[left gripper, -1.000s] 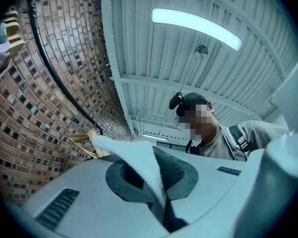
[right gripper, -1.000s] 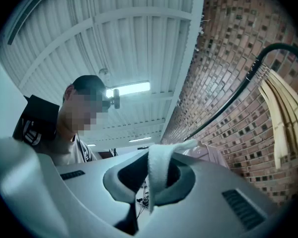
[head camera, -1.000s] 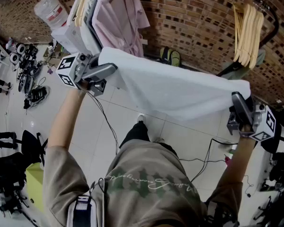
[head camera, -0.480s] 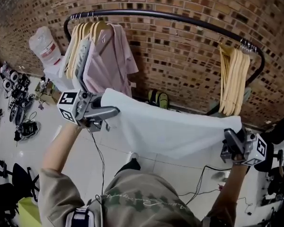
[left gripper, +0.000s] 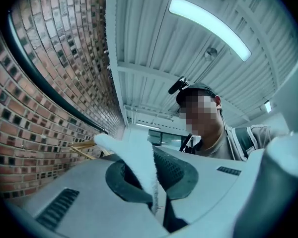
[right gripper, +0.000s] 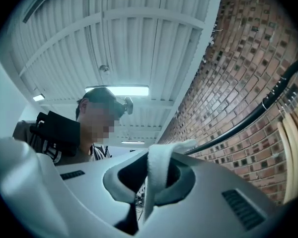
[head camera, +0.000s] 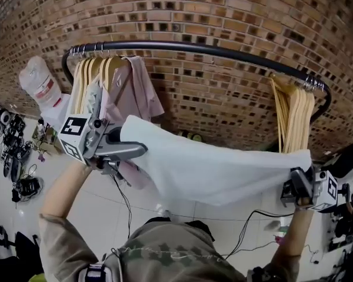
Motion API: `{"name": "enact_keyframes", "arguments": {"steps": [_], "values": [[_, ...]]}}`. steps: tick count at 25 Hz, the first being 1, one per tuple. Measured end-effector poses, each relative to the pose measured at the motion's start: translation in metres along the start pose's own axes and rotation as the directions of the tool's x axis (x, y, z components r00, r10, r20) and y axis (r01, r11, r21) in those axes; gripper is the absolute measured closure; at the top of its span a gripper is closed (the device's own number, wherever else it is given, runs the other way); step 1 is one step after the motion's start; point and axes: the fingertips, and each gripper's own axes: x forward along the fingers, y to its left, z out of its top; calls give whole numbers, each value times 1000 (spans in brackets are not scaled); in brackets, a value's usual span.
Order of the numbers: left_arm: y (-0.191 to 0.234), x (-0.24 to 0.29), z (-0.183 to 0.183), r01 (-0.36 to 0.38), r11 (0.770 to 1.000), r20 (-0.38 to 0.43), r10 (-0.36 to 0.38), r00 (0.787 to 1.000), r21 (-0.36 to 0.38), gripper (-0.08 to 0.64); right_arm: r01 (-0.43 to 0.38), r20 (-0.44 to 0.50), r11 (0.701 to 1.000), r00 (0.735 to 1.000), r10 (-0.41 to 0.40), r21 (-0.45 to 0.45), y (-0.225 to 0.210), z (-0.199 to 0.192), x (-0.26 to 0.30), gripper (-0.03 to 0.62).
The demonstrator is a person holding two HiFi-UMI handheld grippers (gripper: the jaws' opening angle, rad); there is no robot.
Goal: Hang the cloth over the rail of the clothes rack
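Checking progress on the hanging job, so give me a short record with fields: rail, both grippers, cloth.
rail: black, curved, before a brick wall, middle bare
hangers: wooden, bunched at both ends; pink garment at left
left gripper: shut on one corner of the cloth
right gripper: shut on the other corner
cloth: white, stretched between them, not yet over the rail

L tool (head camera: 140,150), R tool (head camera: 296,180) clamped (aloft)

"What is behind the cloth (head camera: 212,169)?"
"The bottom of the pink shirt (head camera: 142,90). The cloth hides it."
"Can you see the tips of the right gripper (head camera: 297,181)?"
"Not from above. The cloth's corner covers them."
"And the dark things (head camera: 26,187) far left?"
"Too small. Maybe cables."
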Motion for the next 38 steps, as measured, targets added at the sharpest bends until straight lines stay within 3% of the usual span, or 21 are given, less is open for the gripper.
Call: {"name": "enact_keyframes", "arguments": {"steps": [4, 10, 25, 32, 38], "values": [[15, -8, 12, -8, 1000, -25, 9, 1000, 21, 541, -6, 18, 999, 1000, 5, 45, -20, -4, 6, 572], [29, -11, 35, -6, 1000, -17, 7, 1000, 15, 541, -52, -29, 998, 998, 53, 18, -45, 21, 25, 572], [74, 3, 136, 14, 990, -77, -3, 997, 139, 541, -109, -136, 979, 987, 86, -174, -104, 115, 80, 574], [62, 21, 148, 6, 989, -85, 7, 996, 149, 541, -130, -141, 977, 984, 107, -168, -95, 123, 75, 574], [89, -1, 156, 11, 993, -78, -1, 997, 118, 541, -155, -167, 971, 978, 126, -179, -114, 126, 93, 572]]}}
